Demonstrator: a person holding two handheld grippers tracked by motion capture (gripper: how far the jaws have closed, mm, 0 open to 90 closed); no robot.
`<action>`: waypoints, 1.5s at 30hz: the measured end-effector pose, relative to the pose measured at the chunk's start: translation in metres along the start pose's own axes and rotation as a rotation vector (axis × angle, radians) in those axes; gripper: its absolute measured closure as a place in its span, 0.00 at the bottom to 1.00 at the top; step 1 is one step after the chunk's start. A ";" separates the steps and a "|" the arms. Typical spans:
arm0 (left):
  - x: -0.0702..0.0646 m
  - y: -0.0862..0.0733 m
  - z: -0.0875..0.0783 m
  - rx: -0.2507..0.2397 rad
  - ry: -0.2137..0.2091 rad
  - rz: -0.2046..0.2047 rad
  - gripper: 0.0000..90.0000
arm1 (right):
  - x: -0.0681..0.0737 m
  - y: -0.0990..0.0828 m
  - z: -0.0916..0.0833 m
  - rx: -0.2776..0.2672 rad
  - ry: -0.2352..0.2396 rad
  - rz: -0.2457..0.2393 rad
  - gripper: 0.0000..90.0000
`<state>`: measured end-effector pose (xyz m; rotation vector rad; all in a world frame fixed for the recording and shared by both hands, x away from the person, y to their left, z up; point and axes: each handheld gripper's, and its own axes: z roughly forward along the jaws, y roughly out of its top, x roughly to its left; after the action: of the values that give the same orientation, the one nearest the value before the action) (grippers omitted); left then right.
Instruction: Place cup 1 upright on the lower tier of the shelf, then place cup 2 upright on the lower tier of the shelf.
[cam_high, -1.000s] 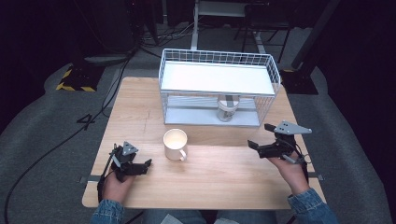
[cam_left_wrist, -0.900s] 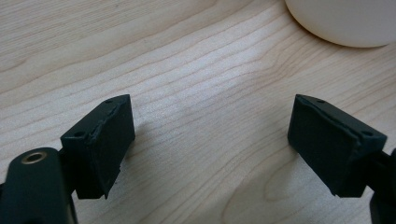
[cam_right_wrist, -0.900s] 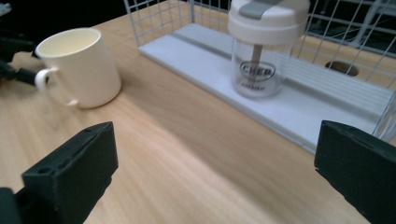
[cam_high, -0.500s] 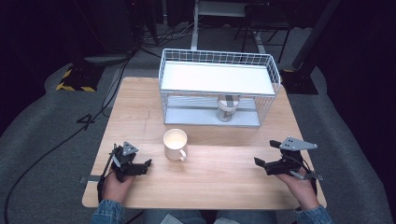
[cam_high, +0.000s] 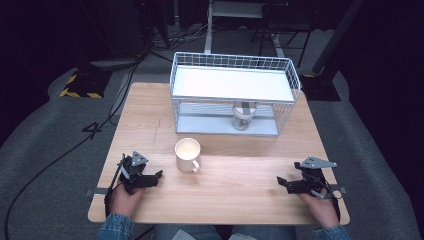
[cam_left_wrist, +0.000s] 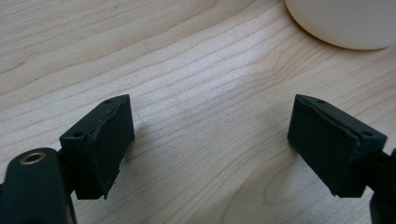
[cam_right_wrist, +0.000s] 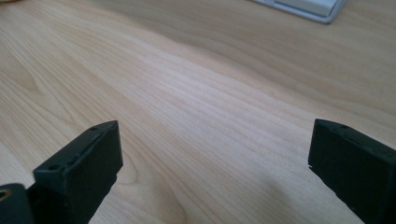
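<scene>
Tabletop (cam_high: 240, 200), light wood; both grippers low near its front edge, neither holding anything.

Wire rack (cam_high: 235, 92) across the back half, white shelf on top. A small can-like container (cam_high: 243, 117) stands on the rack's lower tier, right of its middle; label too small to read.

Cream mug (cam_high: 188, 154), upright, left of centre, apart from the rack's front, handle toward the front edge. It is the thing nearest a gripper.

Risks, as judged: the left gripper sits just beside the mug and aims past its base. A level push forward could strike the wall low and slide or tip the mug rather than straddle it. The handle faces the person; a jaw catching it would spin the mug. A grip on the smooth round wall may slip.

Left gripper (cam_high: 152, 178): near the front left corner, forearm in from the front edge, pointing right toward the mug. Jaws spread wide, bare wood between them; mug wall (cam_left_wrist: 345, 21) at the upper right of its view.

Right gripper (cam_high: 282, 184): near the front right corner, well apart from the mug, pointing left. Jaws wide apart, nothing between.
</scene>
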<state>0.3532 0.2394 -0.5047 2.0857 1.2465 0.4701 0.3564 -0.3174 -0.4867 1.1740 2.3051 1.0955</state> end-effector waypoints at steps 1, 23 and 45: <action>0.000 0.000 0.000 -0.001 -0.001 0.001 0.17 | -0.001 -0.002 0.001 0.005 0.005 0.003 0.04; -0.001 0.000 0.000 -0.001 0.006 -0.002 0.17 | 0.003 -0.010 0.019 0.075 -0.045 -0.033 0.00; -0.005 -0.002 -0.002 0.002 0.024 -0.025 0.16 | 0.006 -0.007 0.023 0.073 -0.069 -0.011 0.00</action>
<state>0.3484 0.2364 -0.5048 2.0699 1.2856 0.4837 0.3623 -0.3040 -0.5062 1.2055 2.3136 0.9586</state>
